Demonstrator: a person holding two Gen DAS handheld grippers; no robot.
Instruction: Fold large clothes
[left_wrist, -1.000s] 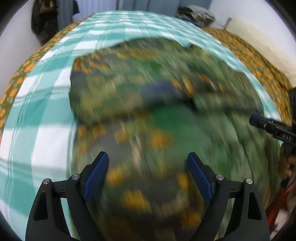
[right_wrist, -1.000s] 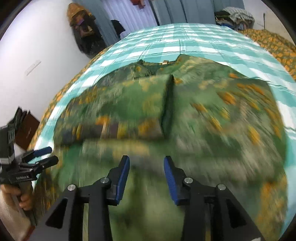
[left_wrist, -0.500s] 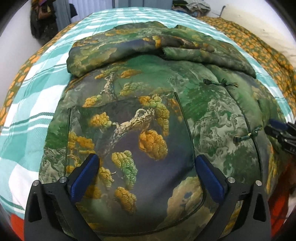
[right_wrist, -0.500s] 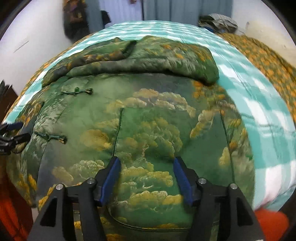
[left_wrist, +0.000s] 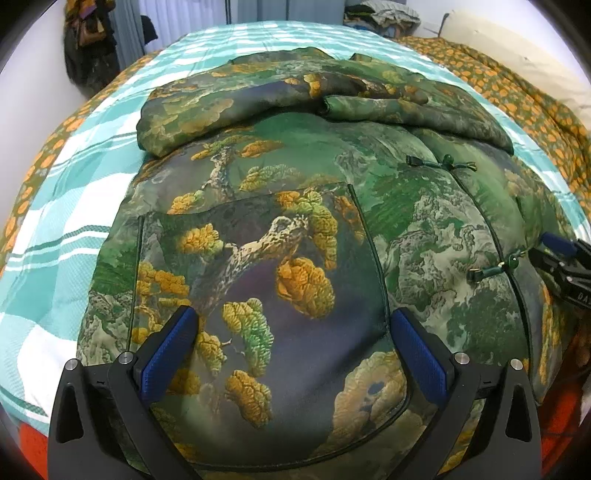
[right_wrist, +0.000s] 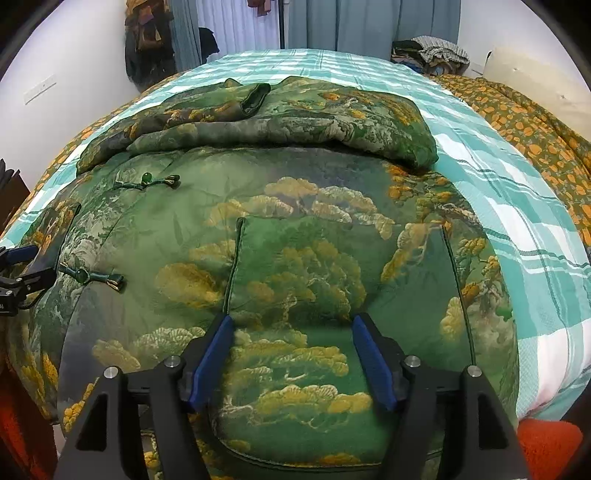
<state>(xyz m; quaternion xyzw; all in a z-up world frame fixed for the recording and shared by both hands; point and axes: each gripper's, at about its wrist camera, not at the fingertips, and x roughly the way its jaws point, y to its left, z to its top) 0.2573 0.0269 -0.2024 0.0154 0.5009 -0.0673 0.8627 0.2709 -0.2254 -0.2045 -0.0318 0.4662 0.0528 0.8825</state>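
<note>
Both tools have come closer to the near hem of the jacket (left_wrist: 417, 229) since a second ago, and the blur is gone. The green padded jacket with pine-tree print lies front up on the checked bedspread (left_wrist: 55, 229) of the bed, its sleeves folded across the chest at the far end. The left tool (left_wrist: 295, 354) stands wide apart over the left pocket (left_wrist: 258, 295), gripping nothing. The right tool (right_wrist: 291, 362) is narrower, spread over the right pocket (right_wrist: 332, 280), also gripping nothing
</note>
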